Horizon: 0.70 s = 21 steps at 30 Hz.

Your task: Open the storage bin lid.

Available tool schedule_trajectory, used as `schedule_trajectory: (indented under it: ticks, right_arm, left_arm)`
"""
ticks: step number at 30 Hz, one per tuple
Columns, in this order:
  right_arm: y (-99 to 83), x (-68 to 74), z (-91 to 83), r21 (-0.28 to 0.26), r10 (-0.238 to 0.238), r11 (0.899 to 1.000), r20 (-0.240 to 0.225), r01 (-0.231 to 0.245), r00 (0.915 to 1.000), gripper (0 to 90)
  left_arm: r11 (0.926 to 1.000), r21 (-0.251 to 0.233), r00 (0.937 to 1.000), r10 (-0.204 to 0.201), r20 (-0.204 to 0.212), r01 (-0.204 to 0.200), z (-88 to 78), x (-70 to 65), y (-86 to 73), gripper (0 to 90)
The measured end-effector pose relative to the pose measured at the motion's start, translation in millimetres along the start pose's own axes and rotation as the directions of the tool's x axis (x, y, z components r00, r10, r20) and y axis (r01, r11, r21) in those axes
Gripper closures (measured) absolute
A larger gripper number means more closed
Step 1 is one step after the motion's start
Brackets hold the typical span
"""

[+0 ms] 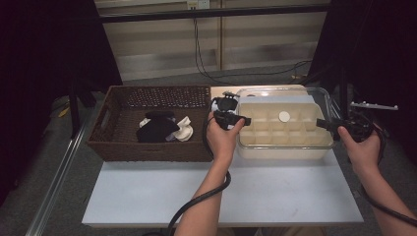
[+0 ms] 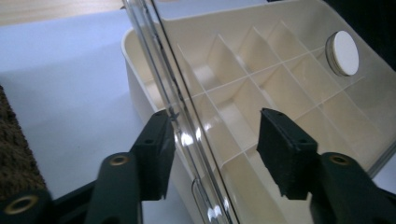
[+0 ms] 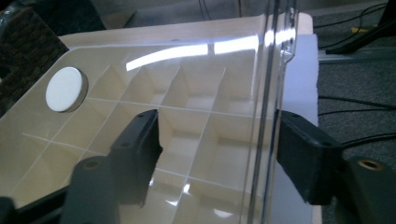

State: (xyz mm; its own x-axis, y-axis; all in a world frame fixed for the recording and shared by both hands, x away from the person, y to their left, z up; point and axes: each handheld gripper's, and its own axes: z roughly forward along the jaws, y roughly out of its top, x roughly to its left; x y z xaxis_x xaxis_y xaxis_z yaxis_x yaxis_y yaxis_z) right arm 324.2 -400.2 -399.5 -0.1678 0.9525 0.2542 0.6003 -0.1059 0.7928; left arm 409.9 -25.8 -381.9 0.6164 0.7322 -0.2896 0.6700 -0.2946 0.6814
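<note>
A cream organiser box (image 1: 275, 147) with many small compartments stands on the table, with a clear plastic lid (image 1: 322, 96) over it. One far compartment holds a white round disc (image 1: 284, 116) (image 2: 344, 52) (image 3: 65, 88). My left gripper (image 1: 244, 120) (image 2: 217, 149) is at the box's left end; its jaws stand apart astride the lid's rim (image 2: 161, 70), and one pad is close beside that rim. My right gripper (image 1: 322, 123) (image 3: 219, 154) is at the right end, jaws apart on either side of the lid's edge (image 3: 271, 70), one pad seen through the clear plastic.
A brown wicker basket (image 1: 113, 142) sits left of the box and holds black and white cloth items (image 1: 157, 129). The pale table (image 1: 221, 191) extends toward me. Cables trail from both grippers and across the floor behind. Dark stands flank the table.
</note>
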Motion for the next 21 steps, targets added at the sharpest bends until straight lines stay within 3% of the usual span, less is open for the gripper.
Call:
schedule_trajectory:
  ticks: [6, 7, 9, 14, 21]
  right_arm:
    - [0.4, 0.7, -19.4, -0.058, 0.020, 0.998, -0.026, -0.022, 0.9994, 48.6]
    - [0.4, 0.7, -19.4, -0.058, 0.020, 0.998, -0.026, -0.022, 0.9994, 48.6]
    - [-0.5, 0.3, -29.5, -0.082, 0.027, 0.996, -0.040, -0.030, 0.9988, 56.0]
    - [-4.9, 0.9, -47.1, -0.117, 0.030, 0.992, -0.075, -0.039, 0.9967, 62.7]
    - [-13.2, 3.5, -62.3, -0.142, 0.049, 0.988, -0.122, -0.066, 0.9913, 66.9]
  left_arm:
    - [0.9984, -0.043, 0.9991, 0.039, 0.017, -0.038, -22.3, -2.0, -4.8, 64.2]
    - [0.9977, -0.061, 0.9993, 0.029, 0.025, -0.027, -25.4, -2.7, -5.9, 64.2]
    - [0.9972, -0.067, 0.9985, 0.037, 0.040, -0.035, -32.7, -2.8, -6.9, 70.3]
    - [0.9941, -0.093, 0.9951, 0.063, 0.076, -0.056, -52.7, -8.1, -12.7, 73.5]
    - [0.9926, -0.111, 0.9921, 0.061, 0.110, -0.049, -65.8, -9.0, -24.5, 74.3]
